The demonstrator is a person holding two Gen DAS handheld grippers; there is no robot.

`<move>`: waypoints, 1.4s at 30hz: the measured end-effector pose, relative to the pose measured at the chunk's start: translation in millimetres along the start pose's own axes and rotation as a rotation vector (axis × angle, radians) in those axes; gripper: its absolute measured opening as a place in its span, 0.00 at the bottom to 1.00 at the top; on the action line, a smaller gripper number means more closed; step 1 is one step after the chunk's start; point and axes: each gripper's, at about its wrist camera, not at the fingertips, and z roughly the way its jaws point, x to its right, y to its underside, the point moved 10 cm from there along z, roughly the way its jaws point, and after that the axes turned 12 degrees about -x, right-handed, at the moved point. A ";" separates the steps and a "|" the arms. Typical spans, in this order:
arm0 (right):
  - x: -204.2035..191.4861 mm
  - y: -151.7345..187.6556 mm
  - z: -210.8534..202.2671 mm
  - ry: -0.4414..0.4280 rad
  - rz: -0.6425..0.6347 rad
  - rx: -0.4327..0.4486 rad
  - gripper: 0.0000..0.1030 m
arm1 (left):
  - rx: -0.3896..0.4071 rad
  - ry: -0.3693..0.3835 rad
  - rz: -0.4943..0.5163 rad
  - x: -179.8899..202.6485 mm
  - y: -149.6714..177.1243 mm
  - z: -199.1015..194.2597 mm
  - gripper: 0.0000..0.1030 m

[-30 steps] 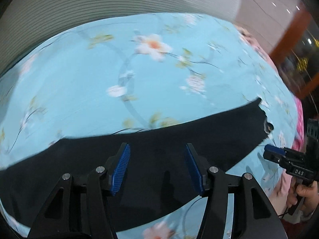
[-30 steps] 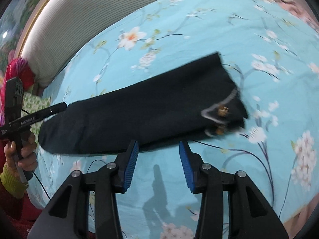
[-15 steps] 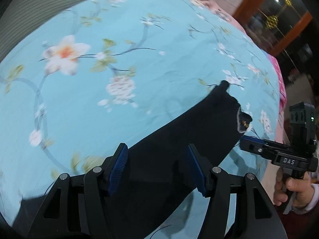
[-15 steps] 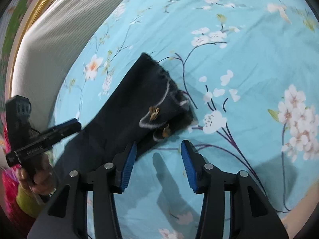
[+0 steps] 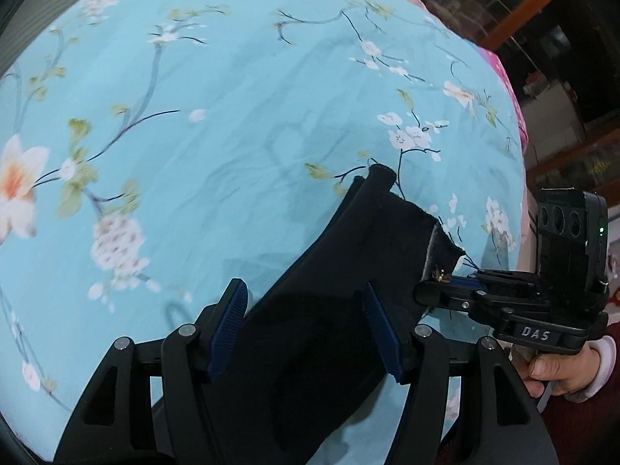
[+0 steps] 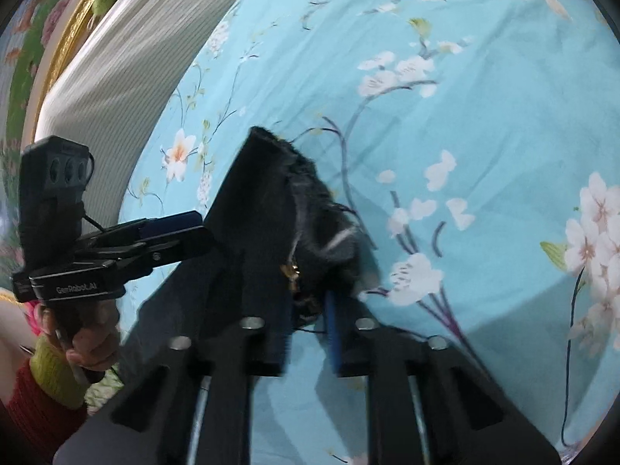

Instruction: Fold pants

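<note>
Black pants [image 5: 368,240] lie folded lengthwise on a blue flowered bedsheet [image 5: 232,116]. My left gripper [image 5: 306,323] hovers open over the pants a little short of the waistband, its blue pads [image 5: 228,321] on either side of the cloth without pressing it. My right gripper [image 6: 310,310] has its jaws closing on the waistband corner by the gold zipper [image 6: 290,271], with fabric bunched between the pads. In the left wrist view the right gripper [image 5: 438,285] sits at that same corner. The right wrist view has the left gripper [image 6: 195,228] beside the pants [image 6: 255,201].
A grey ribbed cushion [image 6: 116,69] borders the sheet [image 6: 465,116] on the far side. Pink bedding [image 5: 500,69] and a wooden cabinet [image 5: 542,19] lie beyond the bed's right edge. A hand [image 5: 558,368] and another hand [image 6: 89,341] hold the grippers' handles.
The left gripper has travelled along the pants towards the waistband end. The right gripper has come down to the waistband corner and its jaws have narrowed onto the fabric.
</note>
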 end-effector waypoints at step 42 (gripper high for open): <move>-185.7 47.8 12.0 -0.338 -0.500 -0.178 0.12 | 0.330 0.137 -0.191 -46.9 103.0 -124.4 0.09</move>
